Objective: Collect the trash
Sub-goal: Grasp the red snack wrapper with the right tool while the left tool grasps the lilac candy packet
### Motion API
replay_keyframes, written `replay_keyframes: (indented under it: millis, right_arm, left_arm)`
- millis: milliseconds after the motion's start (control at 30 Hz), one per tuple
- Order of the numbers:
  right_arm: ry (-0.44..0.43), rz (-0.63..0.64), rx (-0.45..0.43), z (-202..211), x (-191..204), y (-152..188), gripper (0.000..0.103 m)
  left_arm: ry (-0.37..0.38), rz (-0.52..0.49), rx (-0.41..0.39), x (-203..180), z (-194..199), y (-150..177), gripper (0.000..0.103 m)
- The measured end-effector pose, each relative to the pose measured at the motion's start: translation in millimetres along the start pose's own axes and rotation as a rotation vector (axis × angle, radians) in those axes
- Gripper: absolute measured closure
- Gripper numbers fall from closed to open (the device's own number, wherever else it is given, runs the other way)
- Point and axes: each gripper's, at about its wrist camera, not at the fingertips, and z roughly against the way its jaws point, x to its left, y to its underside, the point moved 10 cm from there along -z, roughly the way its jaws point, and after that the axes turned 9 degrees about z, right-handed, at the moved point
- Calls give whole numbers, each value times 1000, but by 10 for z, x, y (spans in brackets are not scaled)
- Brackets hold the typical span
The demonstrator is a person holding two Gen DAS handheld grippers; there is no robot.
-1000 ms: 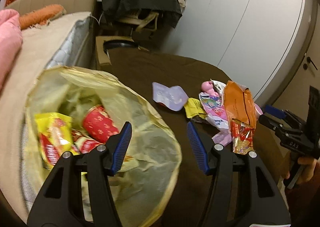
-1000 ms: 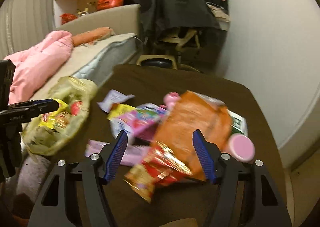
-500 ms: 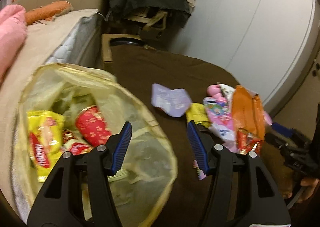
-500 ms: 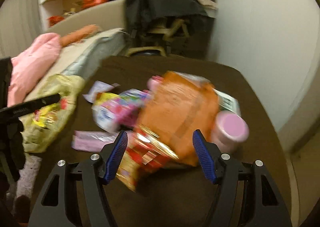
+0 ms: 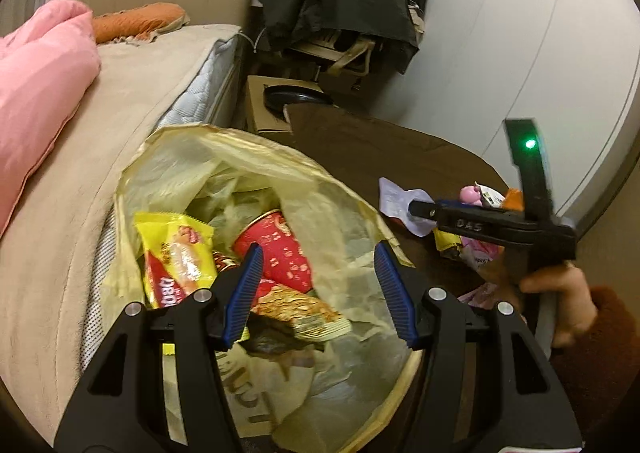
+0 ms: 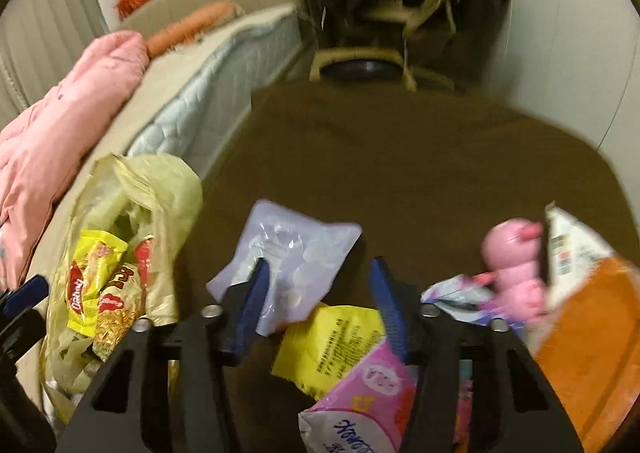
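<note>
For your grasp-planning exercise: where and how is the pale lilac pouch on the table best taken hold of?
Grip the lilac pouch by its raised near edge, coming from above and the near side. It lies flat and crumpled on the brown table, so only a lifted edge offers something to pinch.

My left gripper [image 5: 316, 289] hangs open over the yellowish trash bag [image 5: 328, 189], nothing between its pads. Inside I see a yellow wrapper [image 5: 176, 253] and a red cup [image 5: 280, 249]. At three o'clock, my right gripper [image 5: 416, 208] reaches over the table's litter.
</note>
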Motion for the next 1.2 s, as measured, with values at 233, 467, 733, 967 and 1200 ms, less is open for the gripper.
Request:
replay_keyframes:
  millis: [233, 467, 733, 967, 1200]
  right_arm:
    - [-18, 68, -78, 391, 59, 31, 98]
    - [42, 47, -227, 1248, -279, 67, 99]
    - [90, -43, -241, 1675, -800, 538, 99]
    - [177, -87, -239, 1688, -1026, 882, 98]
    - [145, -157, -242, 1644, -1112, 1184, 59]
  left_arm:
    - [22, 20, 20, 14, -26, 89, 48]
    - [125, -47, 72, -450, -98, 274, 48]
    - [239, -175, 184, -1082, -331, 633, 48]
    - [202, -22, 147, -1121, -660, 217, 48]
    - [89, 38, 195, -1218, -1226, 25, 58]
